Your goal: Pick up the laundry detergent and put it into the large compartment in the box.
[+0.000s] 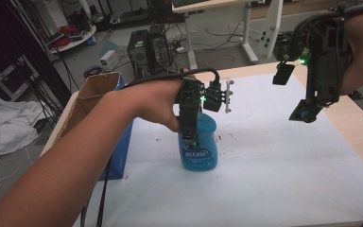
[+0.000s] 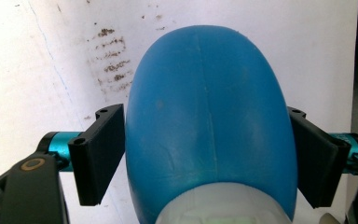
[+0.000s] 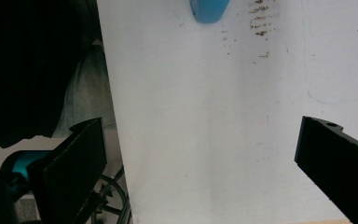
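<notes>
1. A person works at a table (image 1: 283, 189) covered by a white sheet, holding a two-jaw gripper in each hand.
2. A blue plastic bottle (image 1: 199, 146) stands upright on the sheet, near the middle of the table and a little toward its left edge.
3. The left gripper (image 1: 189, 135) comes down on the bottle from above. In the left gripper view its two black jaws sit tight against opposite sides of the bottle (image 2: 205, 121), so it looks pinched between them.
4. The right gripper (image 1: 305, 113) hangs in the air above the table's right edge, well apart from the bottle. In the right gripper view its jaws stand spread wide with nothing between them, looking down on the sheet with the bottle's blue end (image 3: 208, 11) at the far edge.
5. Judged from this, the step in hand is taking hold of the bottle. The next move calls for a firm, even squeeze on the rounded, smooth sides before lifting, keeping the bottle upright so it does not slip or tip.
6. The bottle carries a label with white lettering on its front, too blurred to read.
7. A brown cardboard box (image 1: 92, 99) stands at the table's left edge, with a blue panel below it.
8. Small brown stains (image 2: 114, 65) mark the sheet beside the bottle.
</notes>
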Demonstrator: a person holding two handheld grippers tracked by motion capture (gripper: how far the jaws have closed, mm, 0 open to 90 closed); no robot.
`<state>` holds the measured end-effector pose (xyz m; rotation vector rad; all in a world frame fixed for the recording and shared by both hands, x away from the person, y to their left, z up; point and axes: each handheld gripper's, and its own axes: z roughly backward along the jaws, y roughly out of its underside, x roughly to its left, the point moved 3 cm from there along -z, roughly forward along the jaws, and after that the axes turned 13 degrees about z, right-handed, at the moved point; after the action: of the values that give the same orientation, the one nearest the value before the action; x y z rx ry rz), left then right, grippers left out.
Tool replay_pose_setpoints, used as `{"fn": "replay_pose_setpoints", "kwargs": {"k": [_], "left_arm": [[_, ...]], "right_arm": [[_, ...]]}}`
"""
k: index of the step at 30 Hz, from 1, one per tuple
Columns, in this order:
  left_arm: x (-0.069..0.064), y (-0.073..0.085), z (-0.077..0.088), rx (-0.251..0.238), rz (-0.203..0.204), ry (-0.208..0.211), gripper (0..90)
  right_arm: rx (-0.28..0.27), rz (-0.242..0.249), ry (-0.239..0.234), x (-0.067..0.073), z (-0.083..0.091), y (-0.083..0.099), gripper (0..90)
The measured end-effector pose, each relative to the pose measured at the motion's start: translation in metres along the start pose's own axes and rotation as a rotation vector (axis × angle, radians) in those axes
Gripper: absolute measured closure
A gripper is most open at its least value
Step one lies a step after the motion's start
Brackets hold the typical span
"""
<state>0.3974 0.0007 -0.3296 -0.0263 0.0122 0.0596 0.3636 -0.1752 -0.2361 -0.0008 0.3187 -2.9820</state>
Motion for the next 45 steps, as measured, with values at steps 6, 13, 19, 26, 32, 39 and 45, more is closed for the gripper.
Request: {"fn": "replay_pose_setpoints", "kwargs": {"k": [6, 13, 19, 26, 32, 39, 45], "left_arm": [[0.0002, 0.0001, 0.0000, 0.002, -0.001, -0.001, 23.8], [0.0011, -0.0005, -0.0005, 0.006, 0.003, -0.002, 28.0], [0.0009, -0.0013, -0.0005, 0.008, 0.001, -0.001, 30.0], [0.0015, -0.0013, -0.0004, 0.007, 0.006, 0.005, 30.3], [0.0018, -0.0014, 0.0013, 0.017, 0.013, -0.013, 37.9], [0.0001, -0.0017, 0.0014, 0.023, 0.016, -0.025, 38.1], [0.0003, 0.0033, 0.0080, 0.024, 0.038, -0.032, 38.2]], "right_arm": [[0.003, 0.000, 0.000, -0.0001, 0.0000, 0.0001, 1.6], [0.002, 0.000, 0.000, -0.0007, -0.0012, 0.0013, 1.5], [0.002, -0.002, -0.003, -0.0017, -0.0031, 0.0009, 1.5], [0.003, 0.001, -0.007, -0.0029, -0.0052, 0.0014, 1.5], [0.003, 0.002, -0.010, -0.0038, -0.0078, 0.0025, 1.5], [0.008, -0.001, -0.010, -0.0026, -0.0076, 0.0014, 1.6], [0.006, -0.003, -0.007, -0.0005, -0.0077, 0.0007, 1.6]]}}
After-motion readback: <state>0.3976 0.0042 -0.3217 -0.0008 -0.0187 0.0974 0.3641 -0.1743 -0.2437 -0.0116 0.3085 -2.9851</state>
